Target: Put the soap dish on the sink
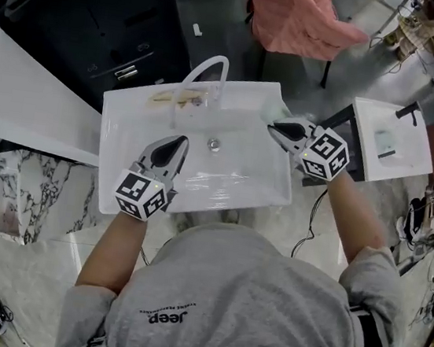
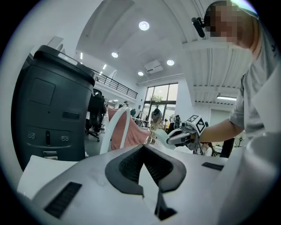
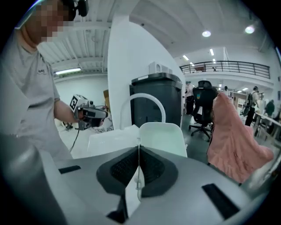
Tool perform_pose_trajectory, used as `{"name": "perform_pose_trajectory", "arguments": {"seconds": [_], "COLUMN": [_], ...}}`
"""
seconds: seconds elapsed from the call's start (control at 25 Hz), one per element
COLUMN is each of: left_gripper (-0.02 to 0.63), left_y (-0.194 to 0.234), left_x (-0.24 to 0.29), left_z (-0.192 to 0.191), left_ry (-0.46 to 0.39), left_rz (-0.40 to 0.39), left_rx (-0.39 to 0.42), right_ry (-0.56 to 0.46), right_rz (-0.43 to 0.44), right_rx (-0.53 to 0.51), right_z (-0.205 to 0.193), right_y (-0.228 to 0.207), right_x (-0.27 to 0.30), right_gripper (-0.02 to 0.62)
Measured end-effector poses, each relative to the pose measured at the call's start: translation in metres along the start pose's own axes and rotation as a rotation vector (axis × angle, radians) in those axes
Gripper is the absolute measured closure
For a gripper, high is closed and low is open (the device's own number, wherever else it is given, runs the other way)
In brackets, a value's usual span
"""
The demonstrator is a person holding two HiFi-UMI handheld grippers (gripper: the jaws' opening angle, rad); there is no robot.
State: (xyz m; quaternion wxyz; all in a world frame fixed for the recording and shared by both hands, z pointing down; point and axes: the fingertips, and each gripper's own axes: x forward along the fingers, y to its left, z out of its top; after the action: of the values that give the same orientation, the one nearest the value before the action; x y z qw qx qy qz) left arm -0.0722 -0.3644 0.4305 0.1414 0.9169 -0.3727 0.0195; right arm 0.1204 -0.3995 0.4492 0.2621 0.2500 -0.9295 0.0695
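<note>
While the person is leaning over the white sink [image 1: 118,118], the right gripper [image 1: 276,129] is pinching the soap dish [image 3: 160,137] by its near rim, with the jaws drawn in to a thin slit on that edge. The pale dish is sticking out ahead of the jaws, and the head view is placing it over the sink's right side, near the back corner. Whether it is touching the sink is not something any view is showing. The left gripper [image 1: 179,145] is hanging over the basin's left part, and its jaws are meeting at the tips with nothing between them. From the left gripper view, the dish [image 2: 163,139] is showing as a light curved plate in the other gripper's hold. A white arched faucet [image 1: 206,69] is rising from the back ledge, where a beige item [image 1: 175,98] is lying beside its base. Behind the sink, a dark cabinet [image 1: 95,18] and a pink cloth [image 1: 295,16] are standing.
</note>
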Motion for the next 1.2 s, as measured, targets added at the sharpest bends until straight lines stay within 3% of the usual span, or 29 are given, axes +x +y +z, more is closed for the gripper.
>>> {"name": "perform_pose_trajectory", "arguments": {"seconds": [0.28, 0.52, 0.88, 1.2], "left_gripper": [0.592, 0.592, 0.592, 0.592], "left_y": [0.015, 0.017, 0.015, 0.022], "left_x": [0.052, 0.083, 0.121, 0.137], "left_z": [-0.034, -0.067, -0.113, -0.129], "left_ry": [0.040, 0.072, 0.100, 0.104], "left_rz": [-0.015, -0.032, -0.056, -0.049], "left_rx": [-0.026, -0.026, -0.051, -0.055], "right_ry": [0.244, 0.381, 0.510, 0.576], "right_rz": [0.082, 0.155, 0.237, 0.298], "right_rx": [-0.215, -0.305, -0.418, -0.475], "right_z": [-0.053, -0.099, -0.137, -0.150], "right_y": [-0.045, -0.076, -0.107, -0.114], "right_x": [0.071, 0.126, 0.174, 0.187], "right_gripper": [0.535, 0.535, 0.535, 0.535]}}
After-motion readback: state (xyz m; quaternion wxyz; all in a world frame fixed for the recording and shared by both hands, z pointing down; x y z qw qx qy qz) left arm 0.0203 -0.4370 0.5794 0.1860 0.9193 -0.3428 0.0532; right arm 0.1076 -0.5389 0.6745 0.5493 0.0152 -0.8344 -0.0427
